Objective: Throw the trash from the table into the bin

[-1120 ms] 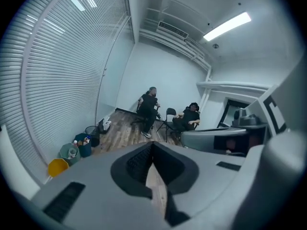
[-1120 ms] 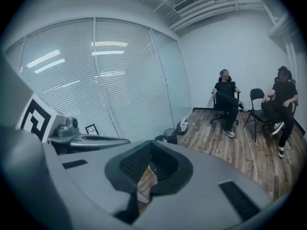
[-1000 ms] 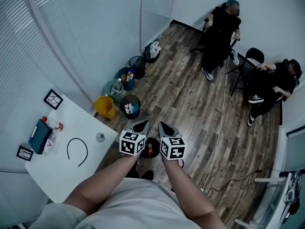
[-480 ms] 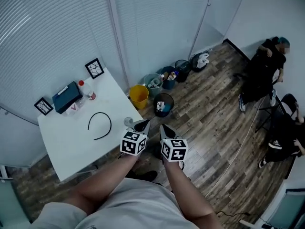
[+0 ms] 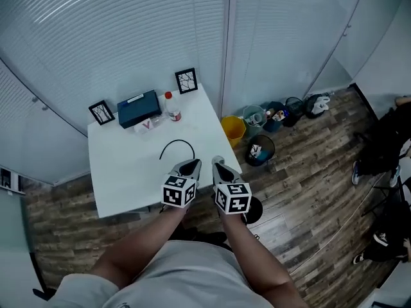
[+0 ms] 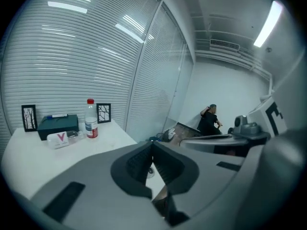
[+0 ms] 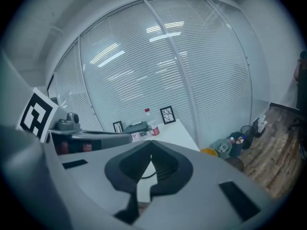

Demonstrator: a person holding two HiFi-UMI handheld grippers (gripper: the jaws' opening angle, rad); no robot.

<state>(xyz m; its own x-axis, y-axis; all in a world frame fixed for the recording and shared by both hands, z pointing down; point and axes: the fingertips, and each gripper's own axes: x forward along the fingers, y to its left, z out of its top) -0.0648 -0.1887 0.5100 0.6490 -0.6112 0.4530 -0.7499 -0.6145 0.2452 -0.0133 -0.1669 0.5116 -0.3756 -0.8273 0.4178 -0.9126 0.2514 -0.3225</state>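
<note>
Hovering at the near edge of the table [image 5: 122, 178], left gripper [image 5: 190, 165] and right gripper [image 5: 218, 164] both have their jaws pressed together with nothing between them. Trash sits untouched on the tabletop: bottle [image 5: 172, 106] upright beside the dark box [image 5: 137, 108], clear packet [image 5: 146, 123] just in front, black curved band [image 5: 176, 147] nearest the grippers. Risks: closed jaws could knock the bottle over; a drop could miss, since the bins crowd together on the floor. Yellow bin [image 5: 234, 131] looks empty, though it shows small; black mesh bin [image 5: 260, 150] holds a white scrap; blue bin [image 5: 277, 115] holds mixed litter
</note>
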